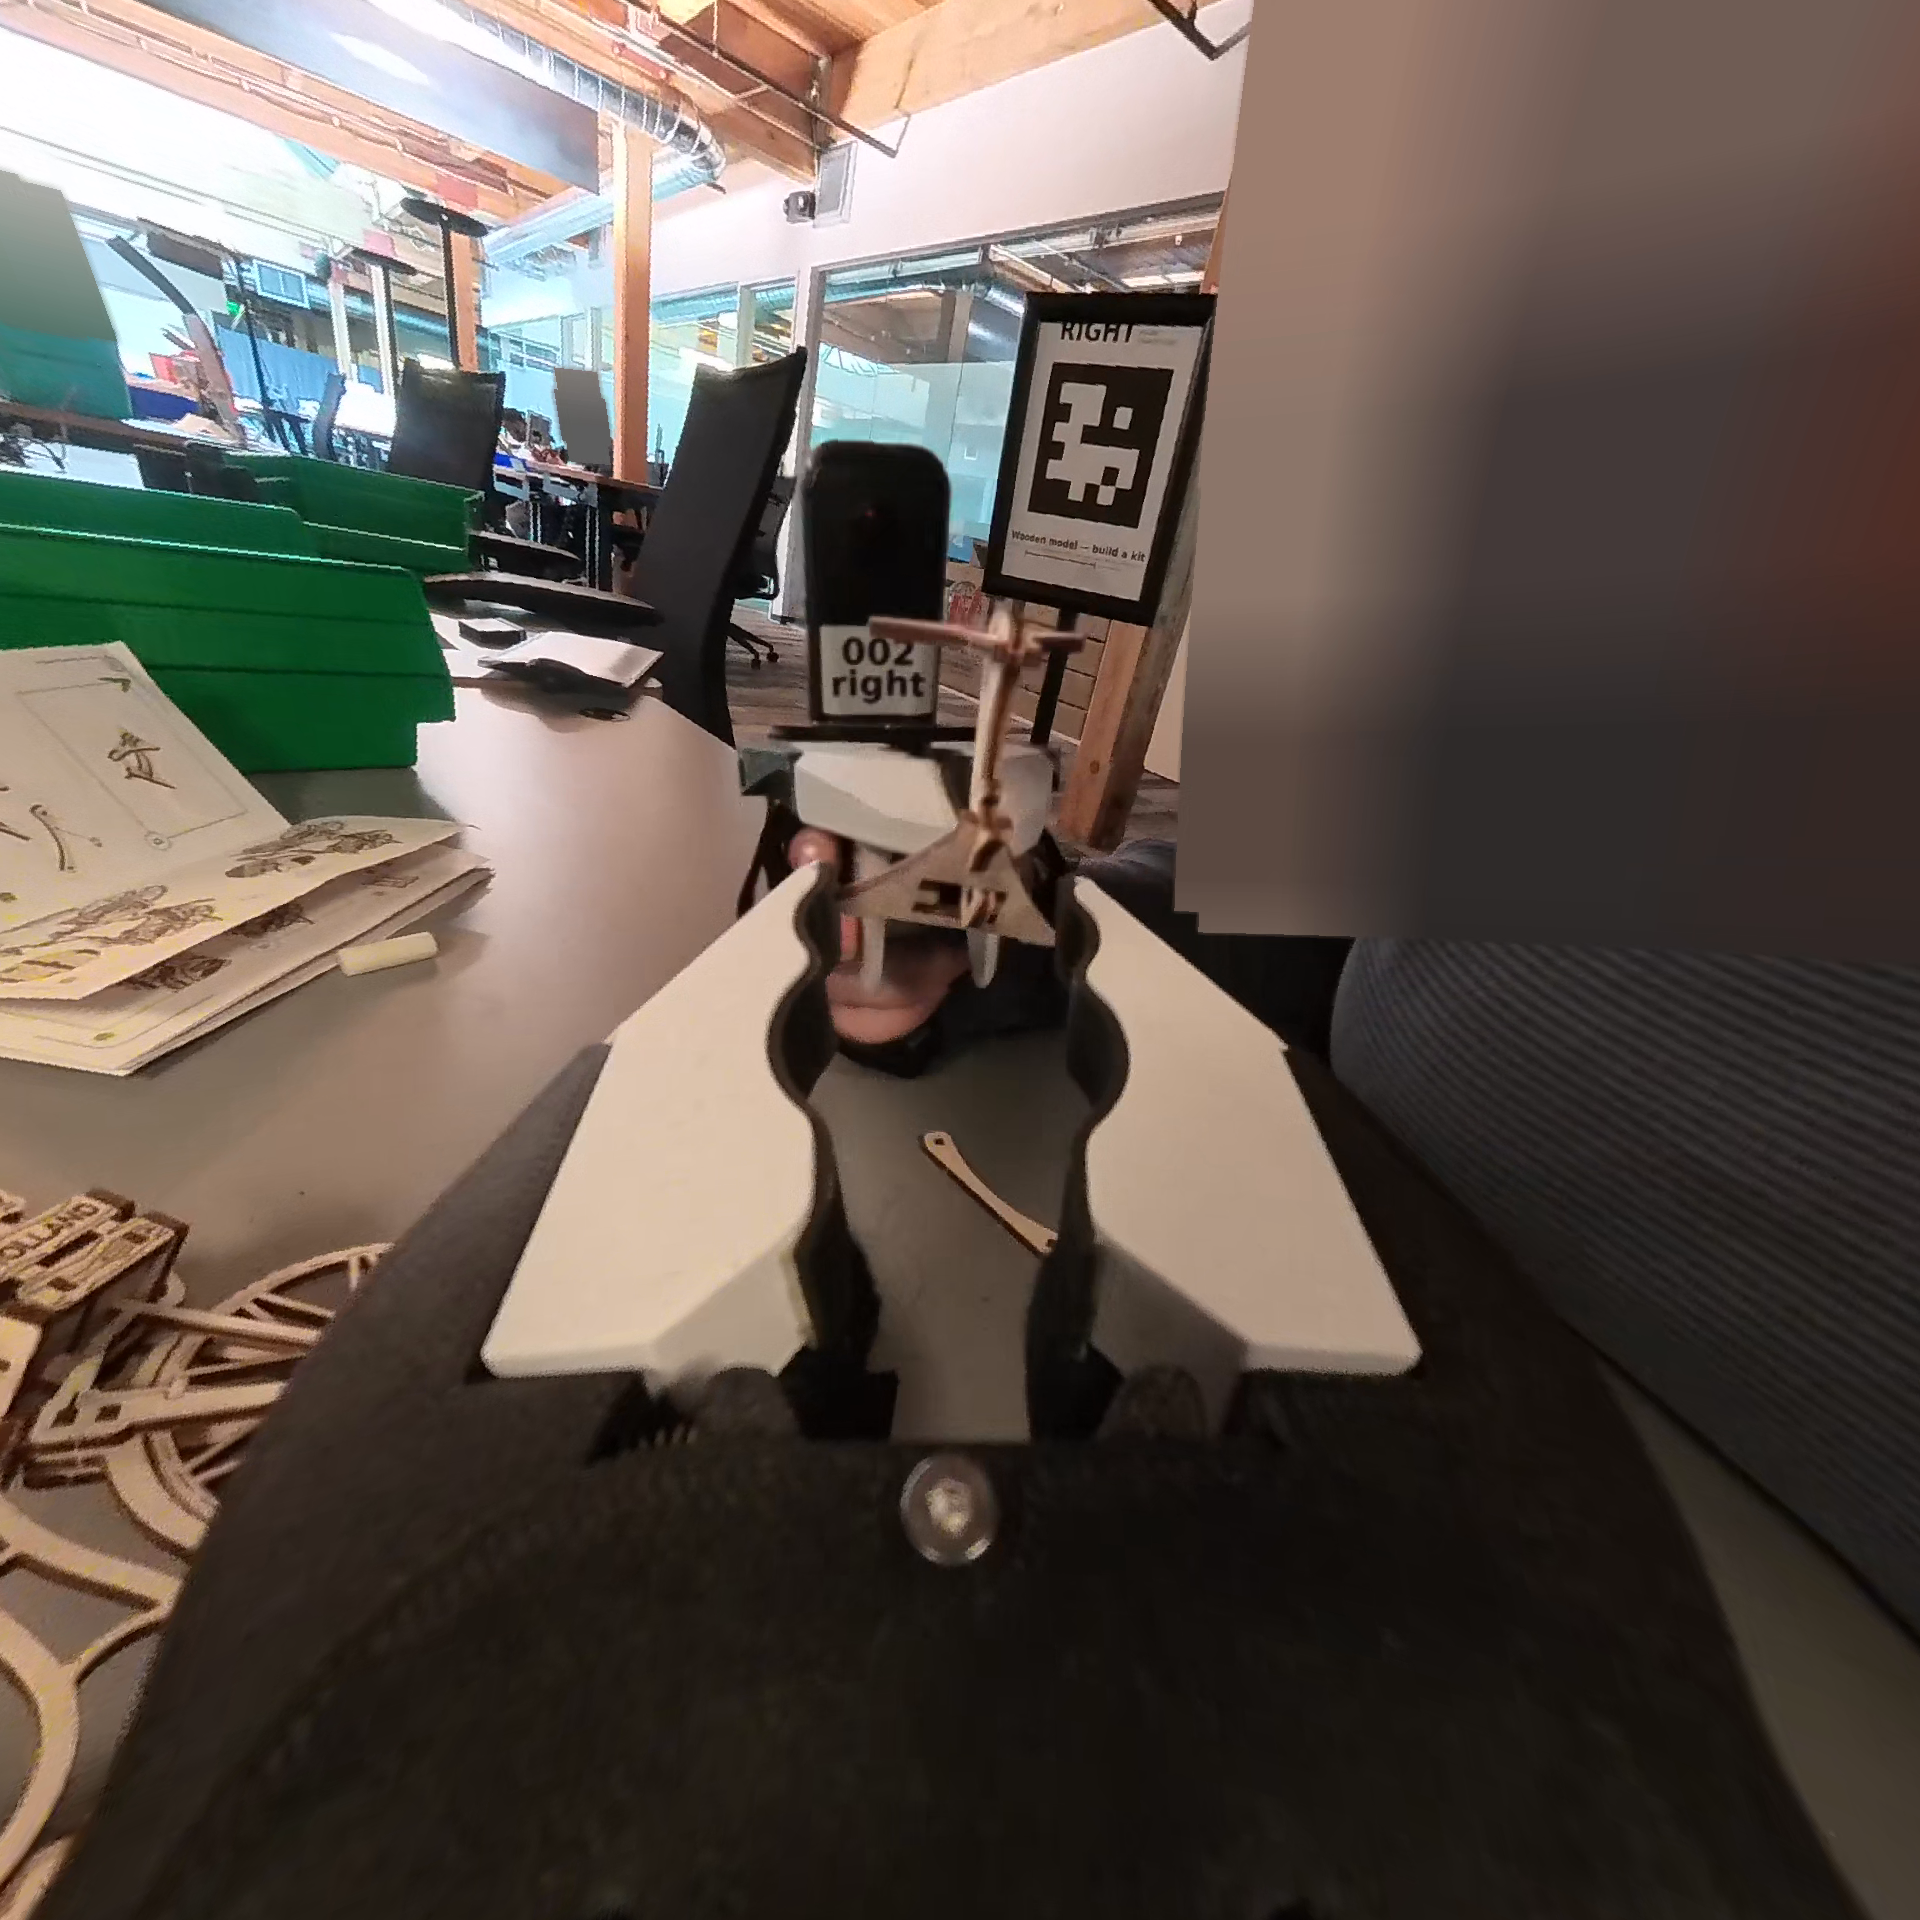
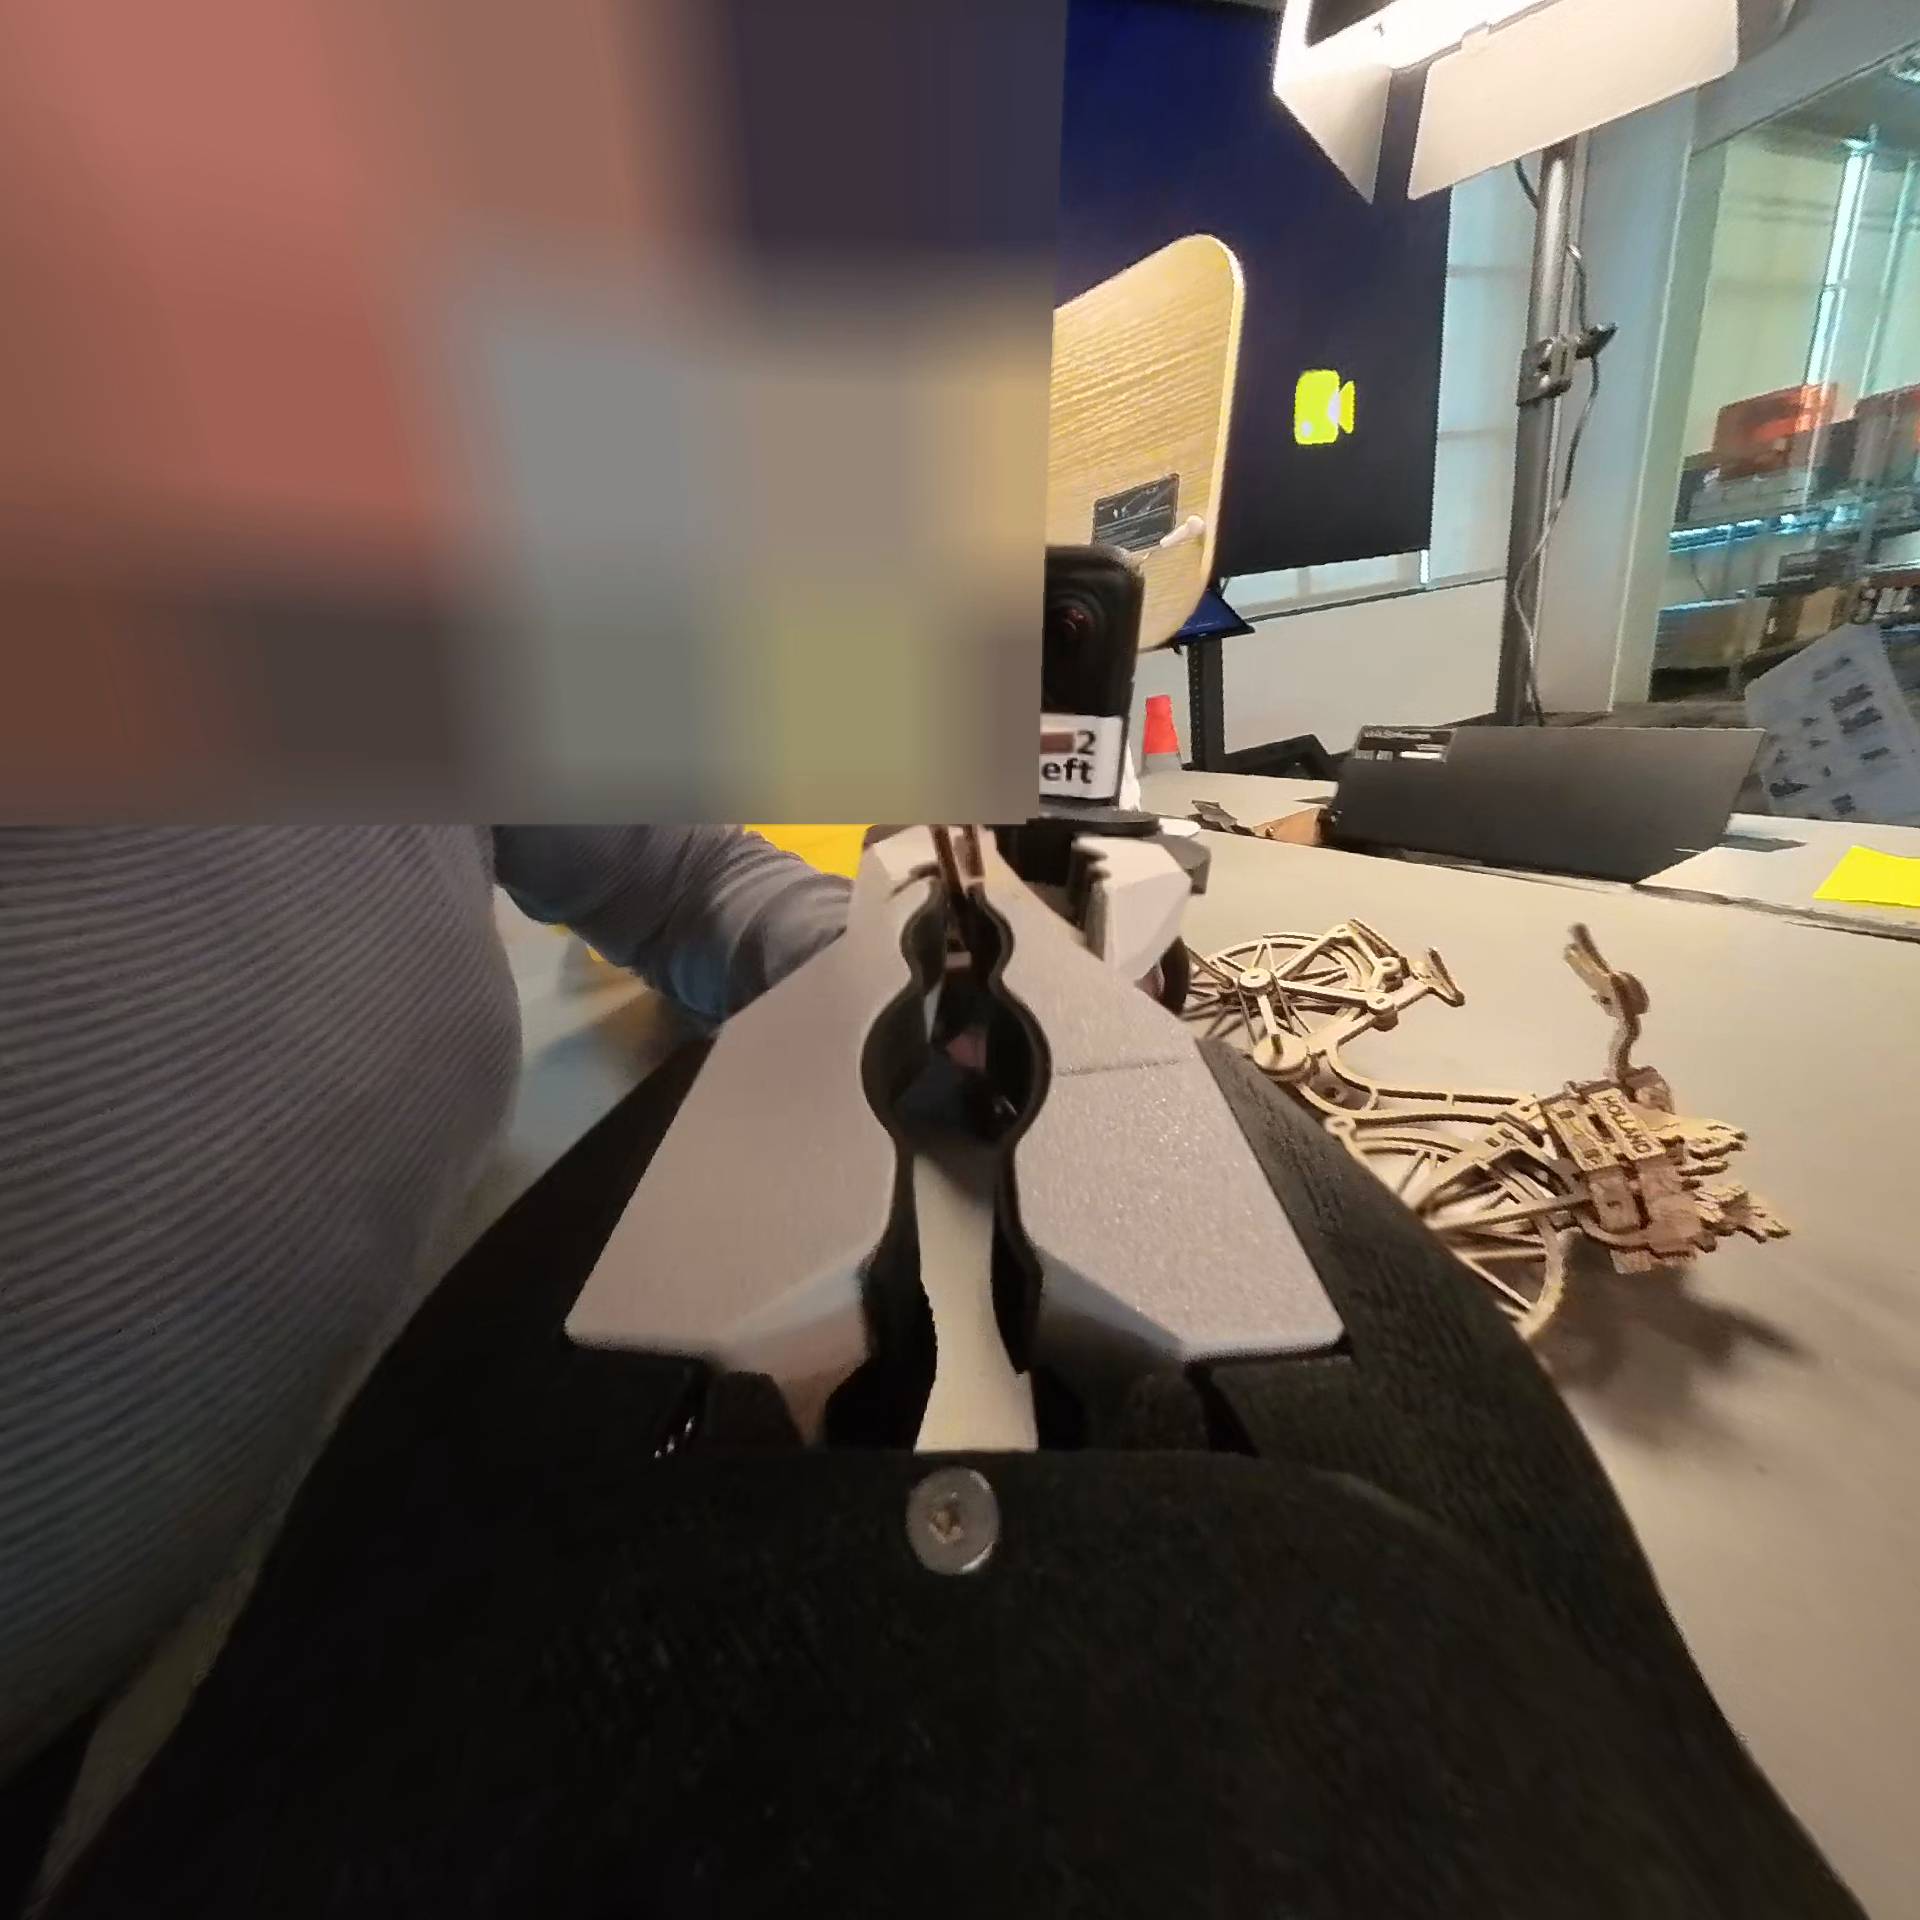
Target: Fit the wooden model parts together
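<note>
With left gripper (image 1: 940, 914) jaws spread wide and empty around the small wooden sub-assembly (image 1: 977, 821) pinched in the closed right gripper (image 2: 951, 914) above the table (image 1: 582, 831), close gently on its flat base, squarely, avoiding the thin mast.

A grey table (image 1: 582, 831) carries instruction sheets (image 1: 156, 883) and stacked green trays (image 1: 229, 634) left of the left gripper, a thin curved wooden strip (image 1: 987, 1195) between its fingers, and a wooden bicycle model (image 2: 1455, 1101) right of the right gripper.
</note>
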